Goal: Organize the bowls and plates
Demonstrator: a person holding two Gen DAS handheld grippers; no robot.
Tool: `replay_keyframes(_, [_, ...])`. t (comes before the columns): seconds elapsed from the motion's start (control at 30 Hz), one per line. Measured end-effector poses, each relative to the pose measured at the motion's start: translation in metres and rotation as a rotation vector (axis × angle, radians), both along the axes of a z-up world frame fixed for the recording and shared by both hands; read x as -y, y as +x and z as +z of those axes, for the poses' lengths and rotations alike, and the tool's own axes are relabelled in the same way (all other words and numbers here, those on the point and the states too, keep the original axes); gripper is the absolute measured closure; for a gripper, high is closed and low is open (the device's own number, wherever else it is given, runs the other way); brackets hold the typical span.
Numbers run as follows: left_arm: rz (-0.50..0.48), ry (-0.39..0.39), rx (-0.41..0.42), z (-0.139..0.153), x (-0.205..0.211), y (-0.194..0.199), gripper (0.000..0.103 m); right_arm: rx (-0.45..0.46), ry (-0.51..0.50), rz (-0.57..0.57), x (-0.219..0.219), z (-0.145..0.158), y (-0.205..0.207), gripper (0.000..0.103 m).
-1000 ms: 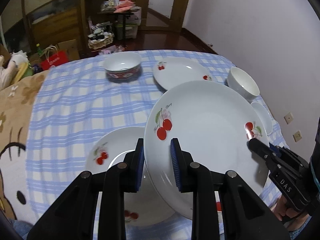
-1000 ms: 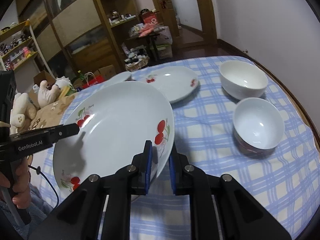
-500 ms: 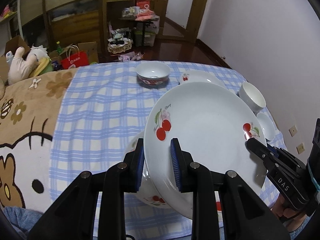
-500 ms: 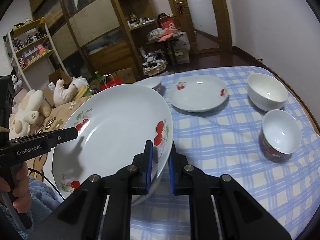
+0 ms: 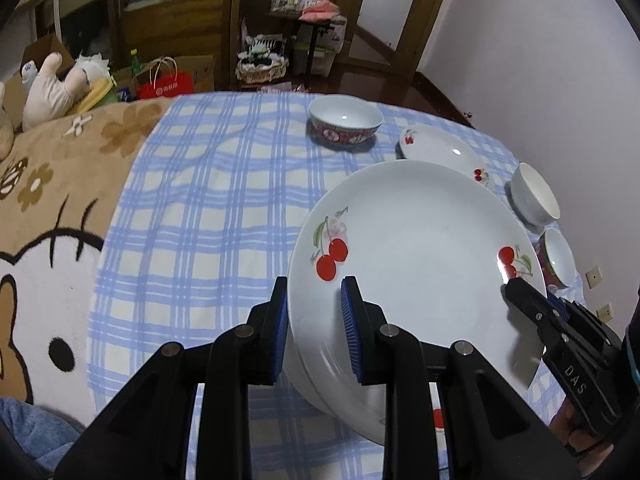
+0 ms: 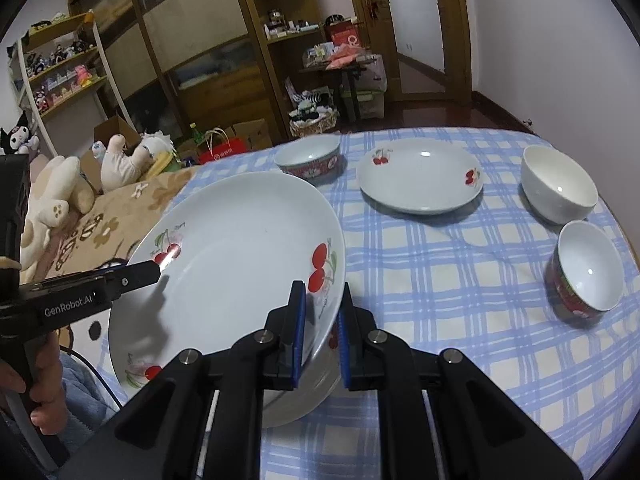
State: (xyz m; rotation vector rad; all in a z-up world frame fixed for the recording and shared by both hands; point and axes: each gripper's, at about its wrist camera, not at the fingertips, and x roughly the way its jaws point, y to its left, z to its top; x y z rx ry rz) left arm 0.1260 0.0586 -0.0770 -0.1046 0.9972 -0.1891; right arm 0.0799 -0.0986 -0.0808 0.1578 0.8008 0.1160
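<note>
A large cherry-print plate (image 5: 416, 256) is held above the blue checked tablecloth (image 5: 208, 216), gripped on opposite rims. The left gripper (image 5: 314, 320) is clamped on its near-left rim beside a pair of cherries, and the right gripper (image 6: 320, 320) is clamped on the opposite rim. The plate faces up, tilted slightly, its face turned toward both cameras. Beneath it a second plate (image 6: 296, 392) of the same pattern shows at the lower edge; whether the two touch I cannot tell. Farther back on the table lie a smaller cherry plate (image 6: 420, 186) lying flat, a red-patterned bowl (image 6: 308, 158) to its left, a plain white bowl (image 6: 558, 190) to its right, and another red-patterned bowl (image 6: 586, 274) near that, all upright and apart.
</note>
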Motion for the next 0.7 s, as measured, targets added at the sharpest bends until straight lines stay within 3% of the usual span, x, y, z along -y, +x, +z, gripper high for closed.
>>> replay_keyframes(0.37, [-0.015,0.057,-0.107,-0.037,0.013,0.011,0.078,-0.052,0.02,-0.008,0.01,-0.033,0.006,0.088])
replay_keyframes(0.7, [-0.01,0.084,-0.151,-0.052,0.017,0.018,0.078,-0.07,0.014,0.006,0.009,-0.045,0.012,0.088])
